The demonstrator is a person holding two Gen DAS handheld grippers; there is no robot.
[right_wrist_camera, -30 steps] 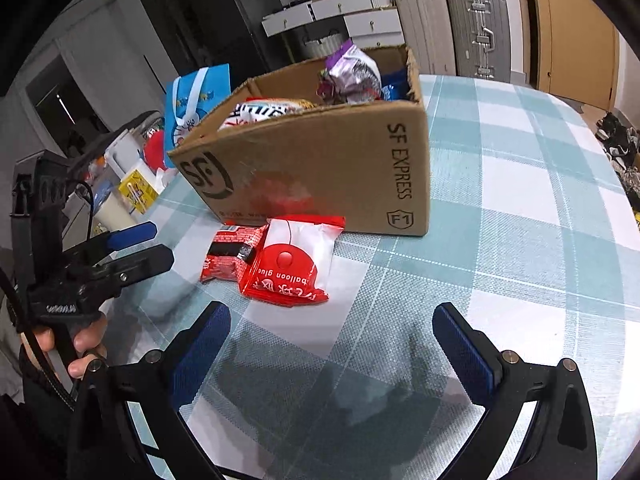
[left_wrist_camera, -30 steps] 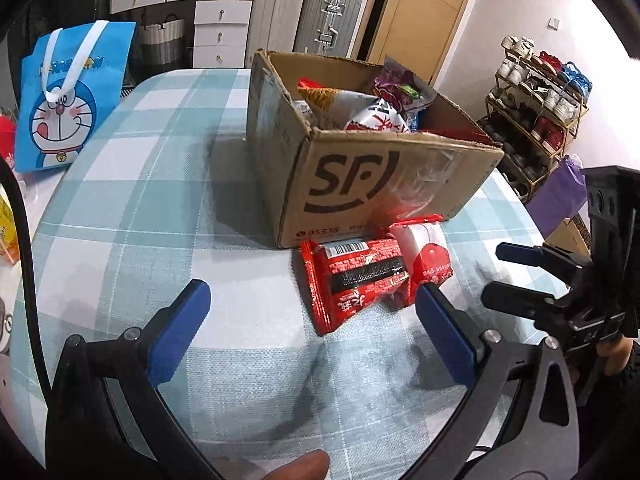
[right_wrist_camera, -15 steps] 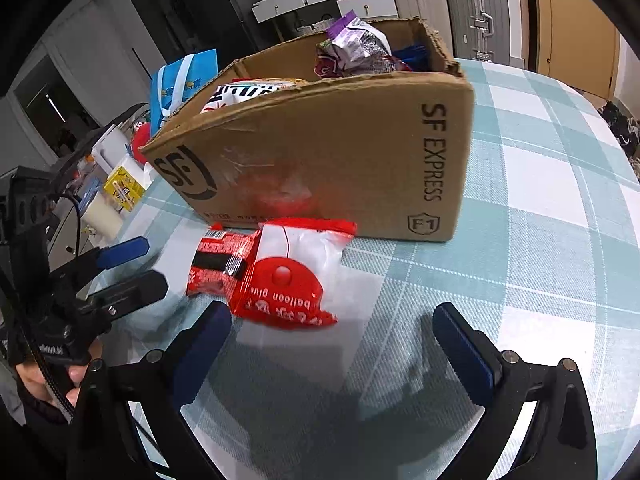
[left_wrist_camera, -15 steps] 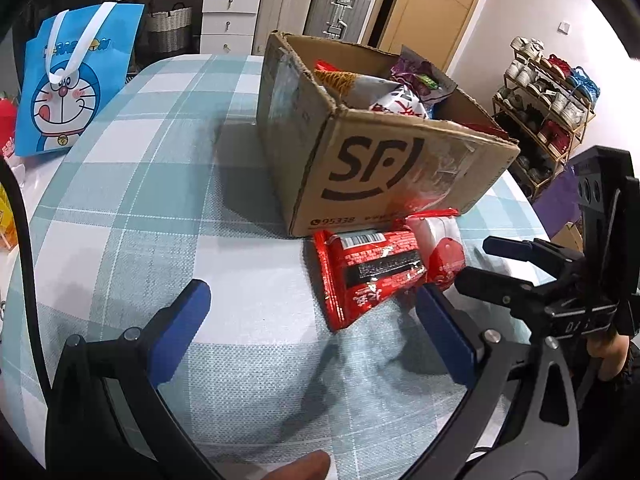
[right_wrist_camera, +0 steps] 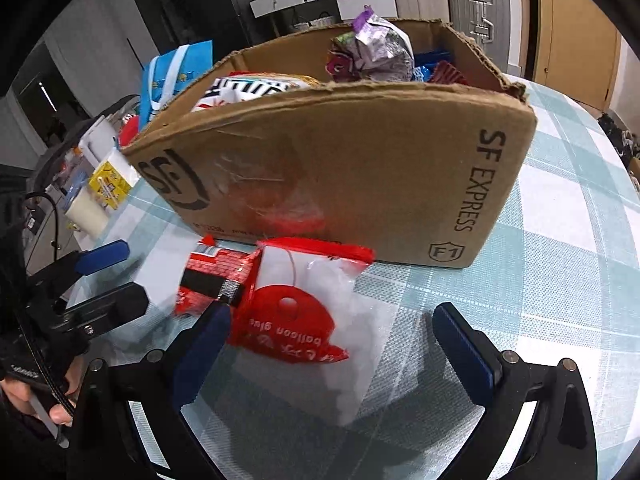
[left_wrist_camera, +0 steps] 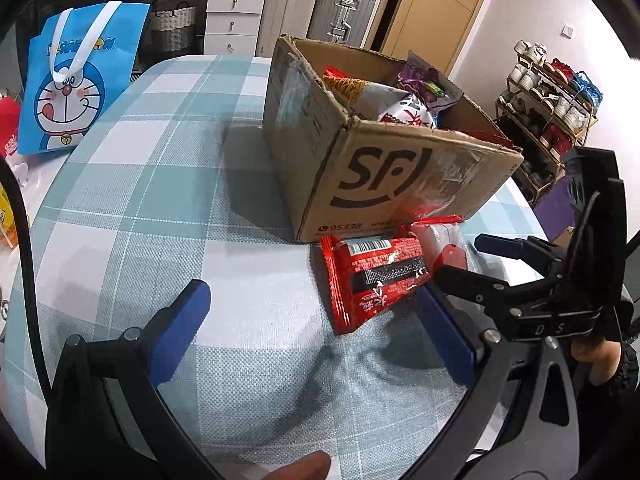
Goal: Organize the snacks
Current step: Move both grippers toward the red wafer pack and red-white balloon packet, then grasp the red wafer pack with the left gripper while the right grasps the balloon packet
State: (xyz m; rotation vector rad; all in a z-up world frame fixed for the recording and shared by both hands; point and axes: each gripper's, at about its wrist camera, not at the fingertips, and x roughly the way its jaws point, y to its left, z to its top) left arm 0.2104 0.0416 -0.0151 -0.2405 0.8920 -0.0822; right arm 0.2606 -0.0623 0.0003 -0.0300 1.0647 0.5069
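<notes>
Between the spread right gripper (right_wrist_camera: 332, 344) fingers, red-and-white packet (right_wrist_camera: 316, 320) on table.

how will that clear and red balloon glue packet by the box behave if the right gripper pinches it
The balloon glue packet looks like thin glossy film, so it will probably crumple and sag rather than stay flat. It lies flat on the tablecloth, so the open right gripper may slide over it. Likely light.
</notes>
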